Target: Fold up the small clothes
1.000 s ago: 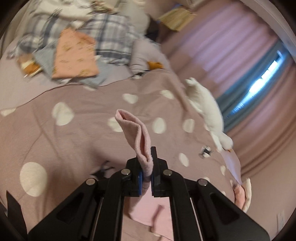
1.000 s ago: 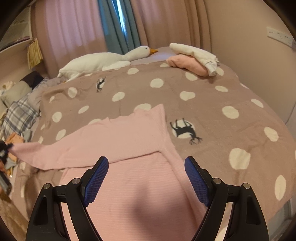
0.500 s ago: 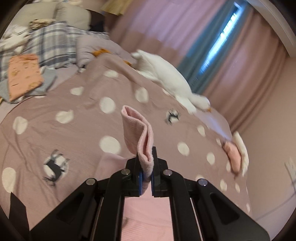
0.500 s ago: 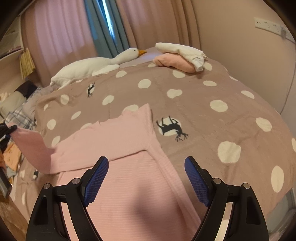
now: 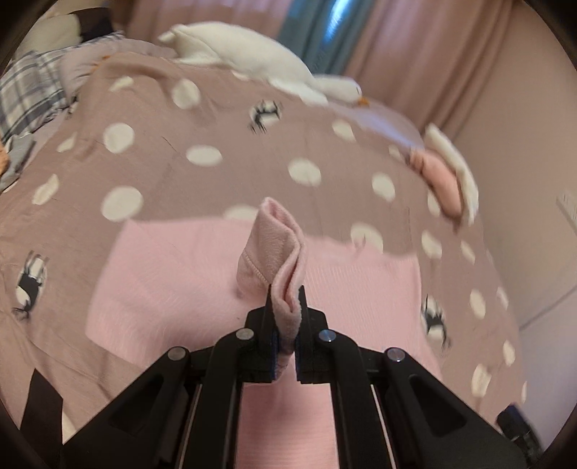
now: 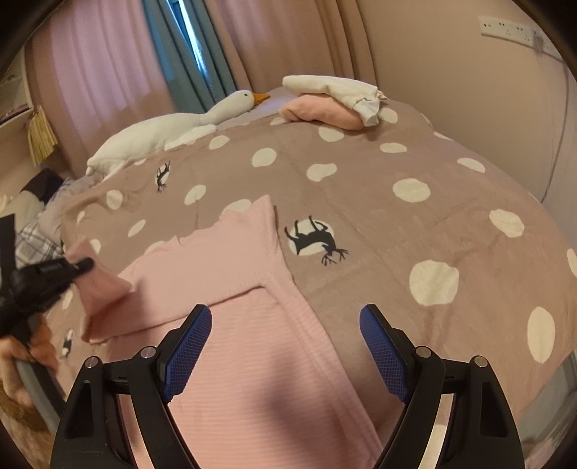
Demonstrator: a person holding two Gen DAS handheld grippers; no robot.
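Observation:
A pink knit sweater (image 6: 252, 324) lies flat on the polka-dot bedspread (image 6: 396, 223). My left gripper (image 5: 285, 324) is shut on the end of its sleeve (image 5: 277, 245), which stands up folded between the jaws, held above the sweater body (image 5: 173, 281). From the right wrist view the left gripper (image 6: 81, 267) shows at the left edge, carrying the sleeve (image 6: 101, 288) over the sweater. My right gripper (image 6: 285, 346) is open and empty, hovering over the sweater's lower body.
A white goose plush (image 6: 173, 126) lies along the far side of the bed. A pile of pink and white clothes (image 6: 331, 104) sits at the far right corner. Plaid bedding (image 5: 25, 90) lies at far left. A wall with a socket strip (image 6: 512, 29) stands on the right.
My left gripper has swung the sleeve from the left side of the bed inward over the sweater body. My right gripper has stayed open and nearly still.

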